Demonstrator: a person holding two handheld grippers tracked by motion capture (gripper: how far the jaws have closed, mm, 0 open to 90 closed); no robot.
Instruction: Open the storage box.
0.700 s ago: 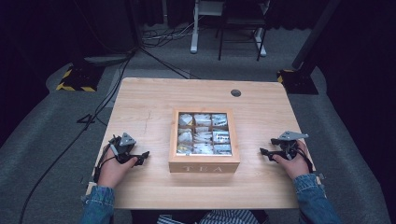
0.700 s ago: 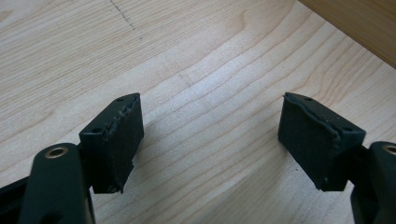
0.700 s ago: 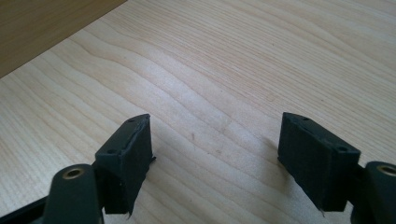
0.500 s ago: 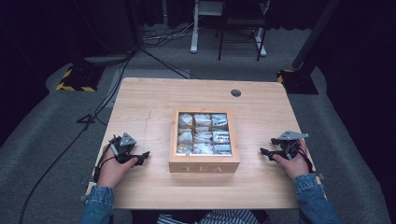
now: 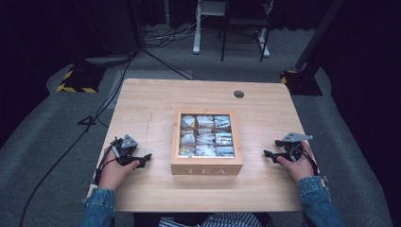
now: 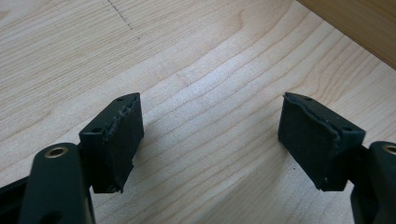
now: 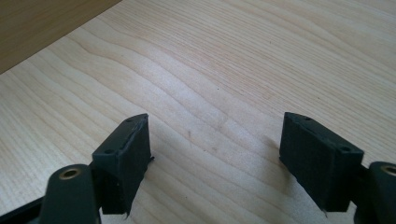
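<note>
A wooden tea box marked TEA sits in the middle of the table, its compartments holding several tea bags under a clear lid. My left gripper rests on the table left of the box, pointing toward it. In the left gripper view its jaws stand open over bare wood, with the box wall at the top right. My right gripper rests right of the box, pointing toward it. Its jaws are open with nothing between them, and the box wall is at the top left.
The light wooden table has a round cable hole at the back right. Cables trail over the grey floor to the left. A yellow-black striped base and desk legs stand beyond the table.
</note>
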